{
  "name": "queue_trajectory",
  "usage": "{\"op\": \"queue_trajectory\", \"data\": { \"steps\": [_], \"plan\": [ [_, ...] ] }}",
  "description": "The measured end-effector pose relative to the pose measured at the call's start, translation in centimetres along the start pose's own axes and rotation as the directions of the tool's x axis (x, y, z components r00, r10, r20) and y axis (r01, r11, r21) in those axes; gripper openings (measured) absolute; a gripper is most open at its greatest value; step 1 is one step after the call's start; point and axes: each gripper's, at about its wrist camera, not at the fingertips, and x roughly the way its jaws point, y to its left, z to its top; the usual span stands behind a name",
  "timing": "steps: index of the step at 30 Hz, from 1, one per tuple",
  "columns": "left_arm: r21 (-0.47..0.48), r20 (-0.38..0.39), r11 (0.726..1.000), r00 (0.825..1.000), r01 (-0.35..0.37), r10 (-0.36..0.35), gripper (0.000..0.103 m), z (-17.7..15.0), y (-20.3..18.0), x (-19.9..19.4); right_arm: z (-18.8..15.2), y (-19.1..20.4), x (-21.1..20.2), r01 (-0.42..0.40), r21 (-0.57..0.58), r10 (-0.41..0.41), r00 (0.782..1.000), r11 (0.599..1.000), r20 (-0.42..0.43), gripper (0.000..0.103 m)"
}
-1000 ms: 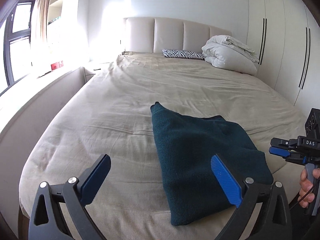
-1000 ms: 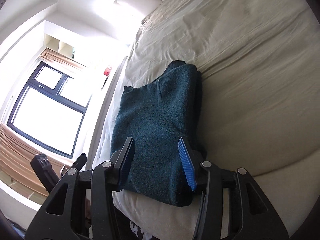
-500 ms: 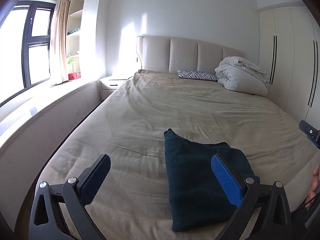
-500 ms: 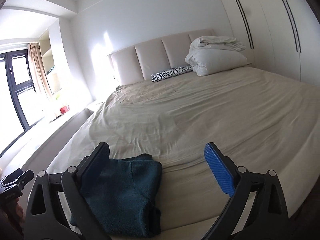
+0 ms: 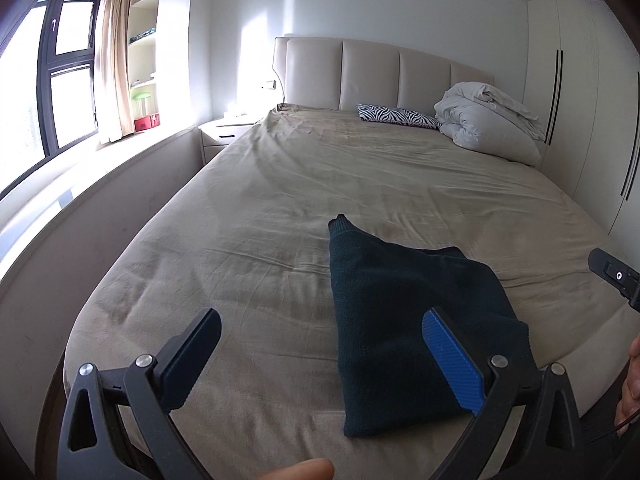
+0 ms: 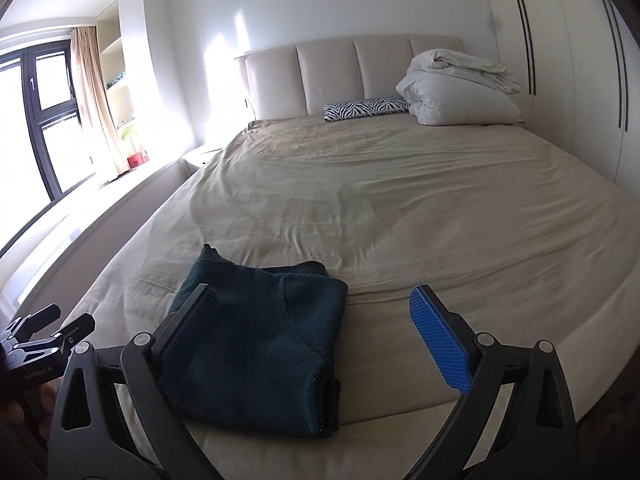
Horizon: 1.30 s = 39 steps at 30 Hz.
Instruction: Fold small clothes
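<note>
Since 1 second ago, my right gripper point(image 6: 320, 344) is showing a changed picture: then its jaws were narrow around the near edge of the dark teal fleece garment point(image 6: 260, 344), and now they are standing wide with nothing between them, hovering above the cloth. I am also seeing the left gripper point(image 5: 324, 360) spread wide and holding nothing, hanging over the near edge of the bed point(image 5: 240, 280).

The garment is lying folded into a thick, roughly square bundle on the beige sheet at the foot of the bed, with 1 cuff-like corner poking out toward the headboard point(image 6: 352, 76).

I am judging the fold on this piece as done and the release as the step in hand. No other small garment is showing on the bed, so the next move is calling for me to look beyond these views, or to tuck in that stray corner.
</note>
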Motion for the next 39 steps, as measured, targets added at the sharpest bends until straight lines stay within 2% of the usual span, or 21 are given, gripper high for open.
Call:
{"op": "queue_trajectory", "data": {
  "steps": [5,8,14,19,39],
  "plan": [
    [0.007,-0.063,0.999,0.997,-0.034,0.034,0.103,-0.8,-0.1,1.3,-1.5,0.5,2.2,0.058,-0.002,-0.058,0.993,0.998,-0.098,0.098],
    [0.01,-0.086,0.999,0.996,-0.037,0.038,0.103,-1.3,-0.2,1.8,-2.4,0.6,3.2,0.063,0.004,-0.061,0.985,0.998,-0.163,0.098],
    [0.026,-0.116,0.999,0.993,-0.034,0.037,0.103,-1.8,-0.7,2.5,-4.0,1.8,4.4,0.062,-0.034,-0.068,0.971,0.998,-0.228,0.098],
    [0.028,-0.127,0.999,0.991,-0.027,0.031,0.103,-2.0,-0.9,2.6,-4.9,2.7,4.7,0.055,-0.061,-0.069,0.965,0.997,-0.253,0.098],
    [0.017,-0.144,1.0,0.989,-0.025,0.027,0.103,-2.1,-0.7,3.0,-5.2,2.3,5.1,0.053,-0.045,-0.063,0.958,0.998,-0.279,0.098]
  ]
}}
